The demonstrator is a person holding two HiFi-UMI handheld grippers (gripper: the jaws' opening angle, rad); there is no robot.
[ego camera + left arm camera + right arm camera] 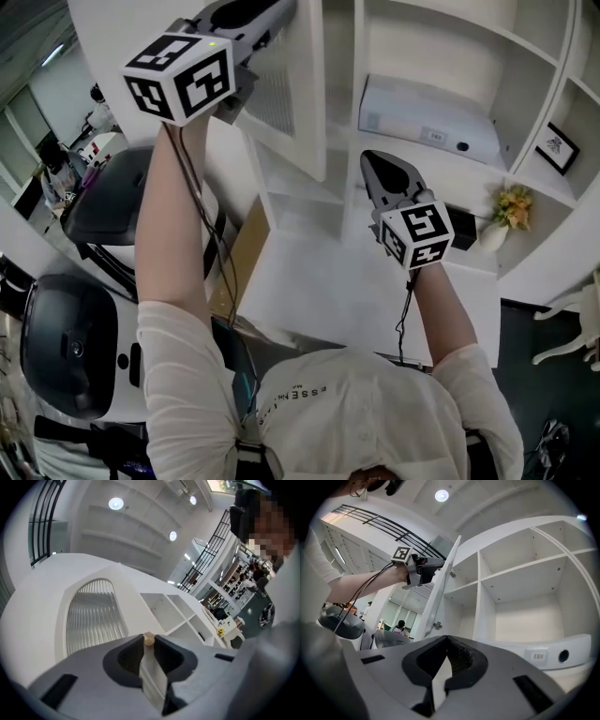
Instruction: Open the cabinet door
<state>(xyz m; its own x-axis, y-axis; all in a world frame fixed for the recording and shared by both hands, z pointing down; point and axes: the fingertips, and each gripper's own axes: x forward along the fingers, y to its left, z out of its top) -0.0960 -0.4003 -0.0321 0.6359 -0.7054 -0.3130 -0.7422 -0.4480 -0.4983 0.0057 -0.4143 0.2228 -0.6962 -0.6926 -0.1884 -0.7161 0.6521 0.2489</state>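
Observation:
The white cabinet door [292,86] with its ribbed glass panel [90,616] stands swung out from the cabinet. My left gripper [149,641] is shut on the door's small tan knob [148,637], which pokes up between the jaw tips. In the head view the left gripper [279,11] is raised high at the door's outer face. From the right gripper view the door [440,585] shows edge-on, with the left gripper [437,565] on its left side. My right gripper [379,171] hovers before the open shelves, its jaw tips [447,640] together and holding nothing.
A white box-shaped device [429,118] lies on a cabinet shelf. A vase of yellow flowers [509,212] and a small framed picture [559,148] sit on shelves to the right. Door hinges [437,625] show on the inner side. Dark rounded machines [70,347] stand at lower left.

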